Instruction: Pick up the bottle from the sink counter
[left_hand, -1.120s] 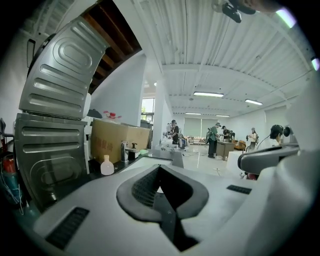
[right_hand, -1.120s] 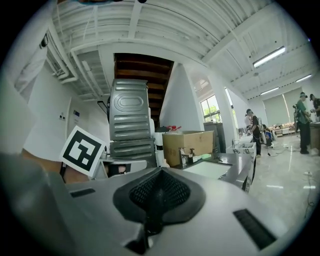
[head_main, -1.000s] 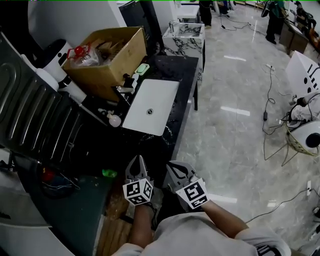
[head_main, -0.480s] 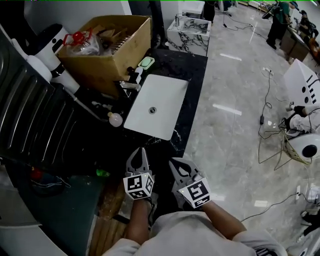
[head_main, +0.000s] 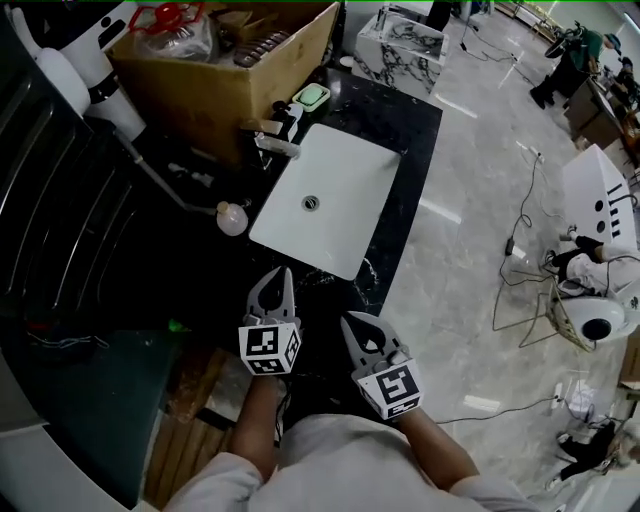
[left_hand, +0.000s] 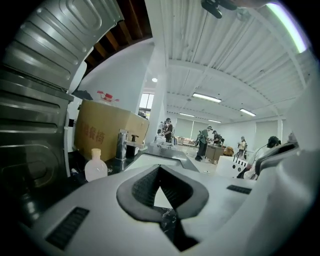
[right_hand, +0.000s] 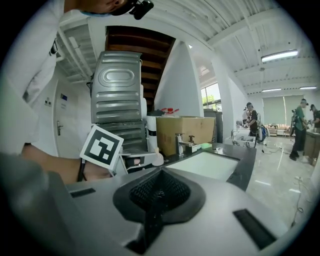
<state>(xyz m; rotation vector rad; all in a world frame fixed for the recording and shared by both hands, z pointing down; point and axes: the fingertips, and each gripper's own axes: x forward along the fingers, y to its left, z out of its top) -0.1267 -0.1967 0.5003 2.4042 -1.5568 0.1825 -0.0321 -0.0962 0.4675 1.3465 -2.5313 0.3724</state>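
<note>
Head view shows both grippers held low in front of the person, short of the near end of the dark sink counter (head_main: 405, 125). The left gripper (head_main: 273, 283) and the right gripper (head_main: 357, 327) are each clenched, tips together, with nothing between them; their own views confirm this. The bottle (head_main: 232, 217), small, pale and capped, stands upright on the counter just left of the white basin (head_main: 345, 170), near its front corner and well apart from either gripper. It also shows in the left gripper view (left_hand: 95, 166), ahead and left of the jaw line. The faucet (head_main: 276, 140) and a cardboard box (head_main: 235, 85) stand further back on the same side. Assessment: the pick has not begun. The main risk is arriving with the jaws unopened, so the tips push the bottle instead of straddling it. It looks light, and a nudge could tip it into the basin or off among the dark clutter on the left. The left gripper's present line runs right of the bottle, so an off-centre pinch is also likely unless corrected.
</note>
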